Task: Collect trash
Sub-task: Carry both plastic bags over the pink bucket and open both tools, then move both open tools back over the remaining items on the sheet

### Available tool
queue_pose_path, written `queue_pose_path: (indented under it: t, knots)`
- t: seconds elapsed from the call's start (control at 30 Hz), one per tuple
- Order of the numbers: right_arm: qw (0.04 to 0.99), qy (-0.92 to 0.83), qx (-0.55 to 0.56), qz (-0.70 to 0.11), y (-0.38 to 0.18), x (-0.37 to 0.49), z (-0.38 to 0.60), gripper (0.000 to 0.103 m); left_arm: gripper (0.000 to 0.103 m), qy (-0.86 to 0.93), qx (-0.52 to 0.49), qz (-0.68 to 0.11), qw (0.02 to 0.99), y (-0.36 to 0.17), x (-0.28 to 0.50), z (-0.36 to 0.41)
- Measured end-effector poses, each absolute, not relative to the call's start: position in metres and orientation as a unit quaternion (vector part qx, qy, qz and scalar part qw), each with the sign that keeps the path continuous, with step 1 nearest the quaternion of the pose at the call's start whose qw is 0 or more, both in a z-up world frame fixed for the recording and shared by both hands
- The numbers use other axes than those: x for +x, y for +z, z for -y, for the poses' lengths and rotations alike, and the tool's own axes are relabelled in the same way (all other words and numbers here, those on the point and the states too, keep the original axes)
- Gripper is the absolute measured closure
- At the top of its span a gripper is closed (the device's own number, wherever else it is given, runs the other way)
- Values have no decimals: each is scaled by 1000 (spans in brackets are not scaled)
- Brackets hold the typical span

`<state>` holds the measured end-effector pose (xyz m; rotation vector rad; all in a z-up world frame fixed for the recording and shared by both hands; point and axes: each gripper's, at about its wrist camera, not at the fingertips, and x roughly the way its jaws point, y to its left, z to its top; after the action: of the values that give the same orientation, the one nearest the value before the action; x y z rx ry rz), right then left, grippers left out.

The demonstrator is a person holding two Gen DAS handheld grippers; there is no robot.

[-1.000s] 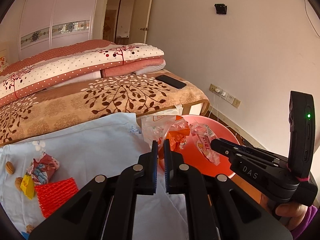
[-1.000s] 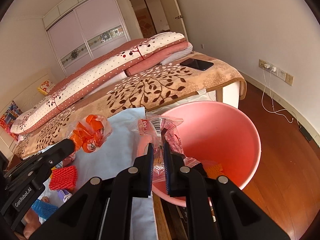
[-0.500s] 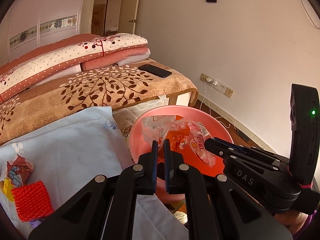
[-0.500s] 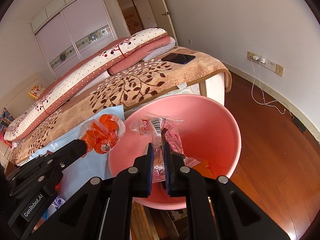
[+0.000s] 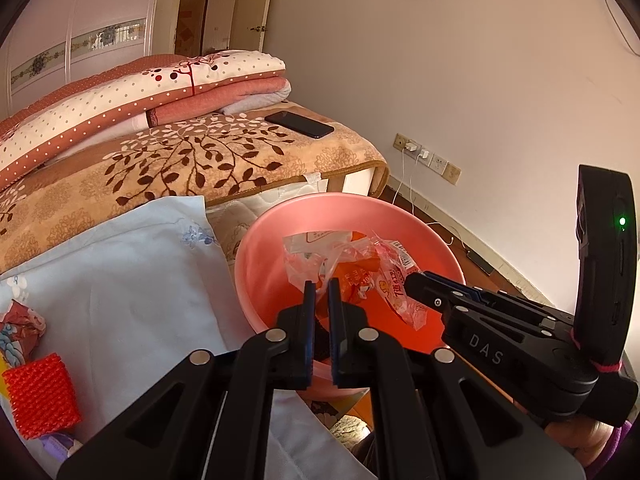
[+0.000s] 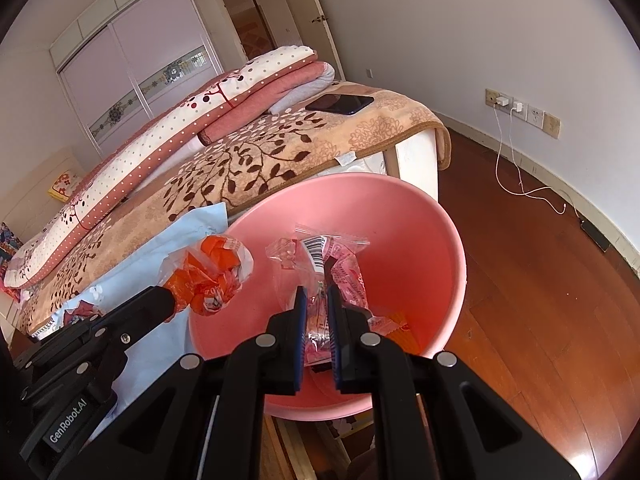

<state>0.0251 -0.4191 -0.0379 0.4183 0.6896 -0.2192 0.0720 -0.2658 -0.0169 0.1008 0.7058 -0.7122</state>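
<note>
A pink plastic basin (image 5: pixel 256 240) (image 6: pixel 420 232) stands below the edge of the cloth-covered surface. My left gripper (image 5: pixel 322 286) (image 6: pixel 172 300) is shut on a crumpled clear and orange wrapper (image 5: pixel 308 260) (image 6: pixel 212 276), held at the basin's near-left rim. My right gripper (image 6: pixel 318 292) (image 5: pixel 412 280) is shut on a clear and pink wrapper with a barcode (image 6: pixel 332 264) (image 5: pixel 396 284), which hangs over the basin's inside. More pink and orange wrappers (image 6: pixel 396 328) lie at the basin's bottom.
A light blue cloth (image 5: pixel 120 272) bears a red foam net (image 5: pixel 38 396) and a crumpled wrapper (image 5: pixel 18 328) at far left. Behind it is a bed with a dark phone (image 5: pixel 299 124). Wall sockets with cables (image 6: pixel 516 108) and wooden floor (image 6: pixel 540 300) lie to the right.
Both grippers have moved forward and down with their wrappers, from beside the cloth to over the basin. The basin now fills more of both views.
</note>
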Motion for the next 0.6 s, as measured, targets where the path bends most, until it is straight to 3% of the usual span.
queue_pose_path:
  t: [0.13, 0.23, 0.4, 0.53, 0.6]
  knots:
    - [913, -107, 203, -336, -39, 25, 418, 93, 94, -343, 42, -350, 871, -18, 75, 266]
    - [913, -109, 203, -337, -40, 25, 419, 93, 70, -346, 30, -350, 870, -17, 76, 264]
    - [913, -111, 206, -335, -39, 24, 419, 89, 68, -347, 25, -347, 871, -13, 75, 260]
    - [914, -111, 207, -330, -36, 22, 418, 71, 68, -343, 16, -351, 871, -11, 77, 254]
    - [915, -110, 207, -327, -34, 22, 416, 68, 68, -344, 10, -352, 870, -10, 78, 250]
